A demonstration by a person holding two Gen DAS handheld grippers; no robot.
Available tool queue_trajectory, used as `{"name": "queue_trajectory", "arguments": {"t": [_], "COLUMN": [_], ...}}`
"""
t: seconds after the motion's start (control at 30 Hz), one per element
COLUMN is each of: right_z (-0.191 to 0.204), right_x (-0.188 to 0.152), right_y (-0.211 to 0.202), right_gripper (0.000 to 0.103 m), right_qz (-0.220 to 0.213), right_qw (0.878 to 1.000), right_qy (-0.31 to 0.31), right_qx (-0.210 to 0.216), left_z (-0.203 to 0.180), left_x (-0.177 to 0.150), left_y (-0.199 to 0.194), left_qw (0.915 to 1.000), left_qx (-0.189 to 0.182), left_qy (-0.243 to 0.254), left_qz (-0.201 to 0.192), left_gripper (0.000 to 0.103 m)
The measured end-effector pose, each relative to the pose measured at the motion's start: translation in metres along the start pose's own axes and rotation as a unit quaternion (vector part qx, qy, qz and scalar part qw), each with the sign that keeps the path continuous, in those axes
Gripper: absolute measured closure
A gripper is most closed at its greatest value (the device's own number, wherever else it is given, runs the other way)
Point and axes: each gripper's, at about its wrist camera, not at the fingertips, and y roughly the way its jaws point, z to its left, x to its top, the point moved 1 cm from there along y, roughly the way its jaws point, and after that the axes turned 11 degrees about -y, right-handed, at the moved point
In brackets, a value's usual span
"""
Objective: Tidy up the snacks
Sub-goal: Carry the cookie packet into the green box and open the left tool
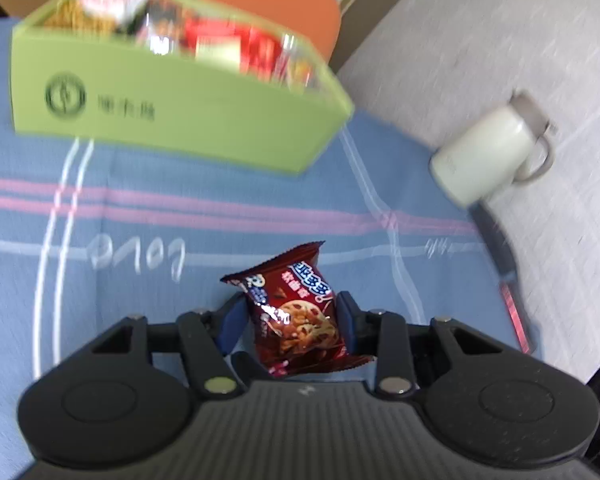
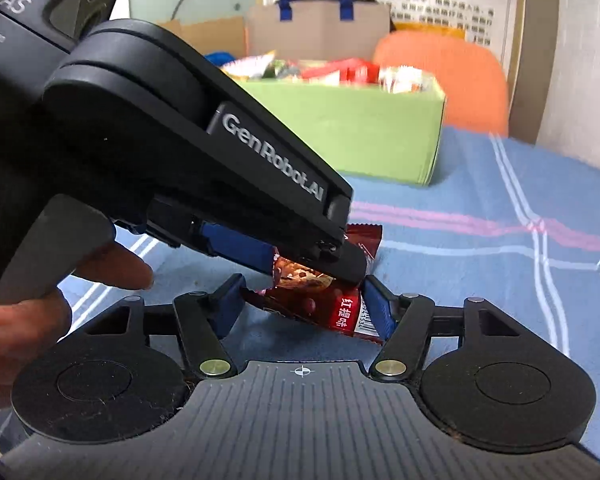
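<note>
Centrally, a dark red cookie packet (image 1: 296, 312) sits clenched between the left gripper (image 1: 292, 316) pads, just above the blue cloth (image 1: 140, 220). Seen from the right wrist, the right gripper (image 2: 304, 304) brackets the same packet (image 2: 332, 308); its right pad touches the wrapper, the left stands apart (a grip cannot be confirmed). Likely light, soft and crinkly, with brittle contents: hold at the sealed ends. At twelve o'clock the green box (image 1: 172, 108) is nearly full; at two o'clock a white mug (image 1: 488, 152) stands near the cloth's edge.
</note>
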Motion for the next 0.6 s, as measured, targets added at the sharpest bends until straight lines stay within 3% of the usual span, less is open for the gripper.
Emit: {"name": "queue_trajectory", "arguments": {"t": [0.2,0.3,0.47,0.6], "right_z": [-0.010,-0.025,-0.054,-0.068], "right_x": [0.070,0.113,0.166,0.173], "right_y": [0.003,0.025,0.093,0.148], "right_gripper": [0.056,0.055,0.056,0.054], "right_qz": [-0.080,-0.114,-0.104,-0.047], "right_qw": [0.994,0.990,0.992,0.997], "right_qy": [-0.063,-0.076,-0.076,-0.056], "right_qx": [-0.025,-0.024,-0.001,0.036], "left_z": [-0.022,-0.026,-0.005,0.026], "left_x": [0.076,0.125,0.193,0.204], "left_y": [-0.037,-0.033,0.008,0.044], "left_qw": [0.9942,0.9908,0.9939,0.9971], "left_qx": [-0.008,0.012,0.039,0.042], "left_qy": [0.042,0.060,0.046,0.015], "left_qz": [-0.099,-0.120,-0.092,-0.062], "left_gripper": [0.069,0.069,0.069,0.068]}}
